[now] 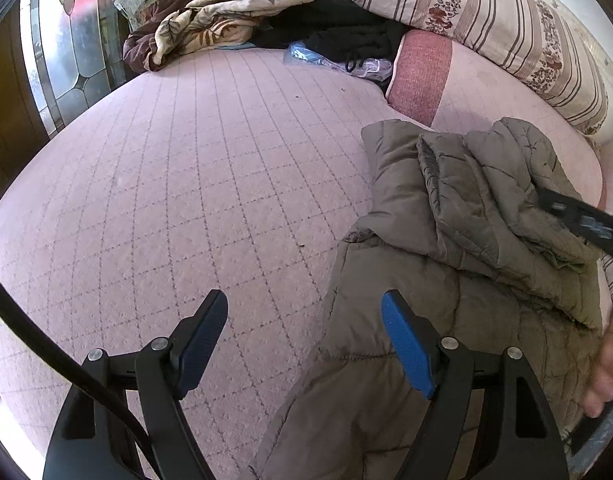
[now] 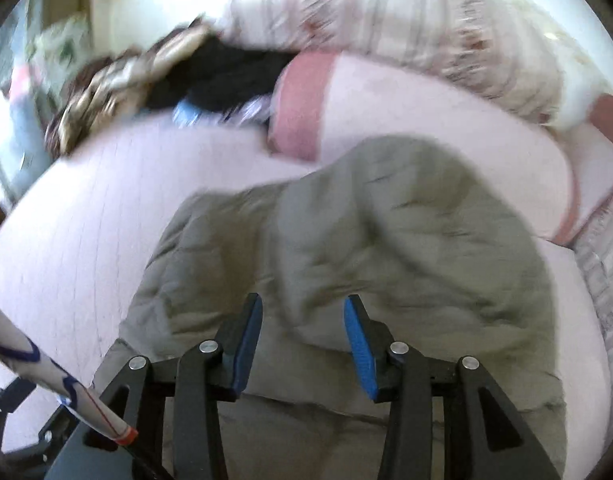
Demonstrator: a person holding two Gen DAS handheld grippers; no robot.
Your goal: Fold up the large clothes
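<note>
while on bed [image 1: 186, 168], jacket [image 1: 446, 208] uncontained

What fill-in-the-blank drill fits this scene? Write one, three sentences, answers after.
1. The grey padded jacket lies on a ____ quilted bedspread.
2. Both the left hand-held gripper and the right hand-held gripper have their jaws ____.
3. The striped pillow has a ____ pattern.

Answers: pink; open; floral

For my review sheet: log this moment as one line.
jacket partly folded on bed | left gripper open | right gripper open | nothing held
</note>
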